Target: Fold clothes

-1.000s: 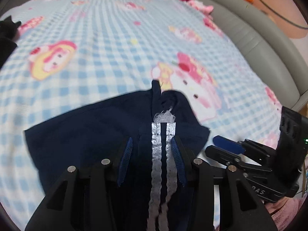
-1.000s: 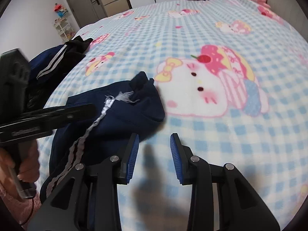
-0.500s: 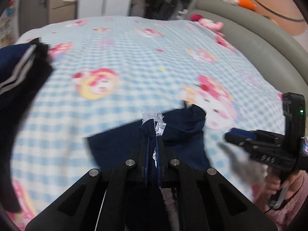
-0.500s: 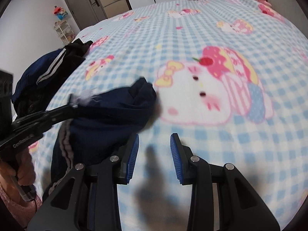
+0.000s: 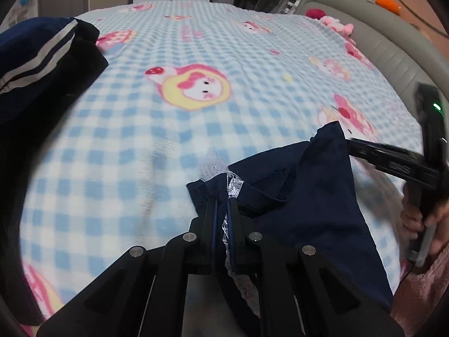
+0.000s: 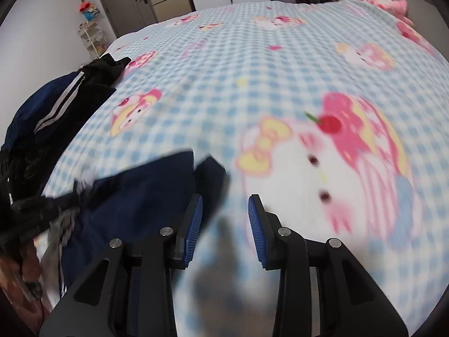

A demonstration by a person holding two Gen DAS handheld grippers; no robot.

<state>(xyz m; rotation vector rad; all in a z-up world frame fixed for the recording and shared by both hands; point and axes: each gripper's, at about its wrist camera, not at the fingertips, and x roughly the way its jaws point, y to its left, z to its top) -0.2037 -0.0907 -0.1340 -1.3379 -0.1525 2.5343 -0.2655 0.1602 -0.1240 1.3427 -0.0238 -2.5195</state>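
On the checkered bed [image 5: 140, 146], the navy garment [image 5: 308, 196] was pinched at its silver-striped edge by the left hand-held gripper [image 5: 221, 205]; the right hand-held gripper [image 6: 224, 219] hovered partly open and empty just beside it.

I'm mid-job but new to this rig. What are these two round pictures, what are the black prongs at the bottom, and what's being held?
There is no robot arm: a person holds a hand tool with two-fingered tongs in each hand, and each tool carries a wide-angle camera looking along its fingers. One picture is from the left tool, the other from the right. The left tongs are shut on the silver-trimmed edge of a navy garment, which lies on a blue checked blanket with cartoon prints. The right tongs are open and empty, beside the garment. In the left view you also see the right tool and the hand gripping it. A pile of dark clothes sits at the blanket's left edge.
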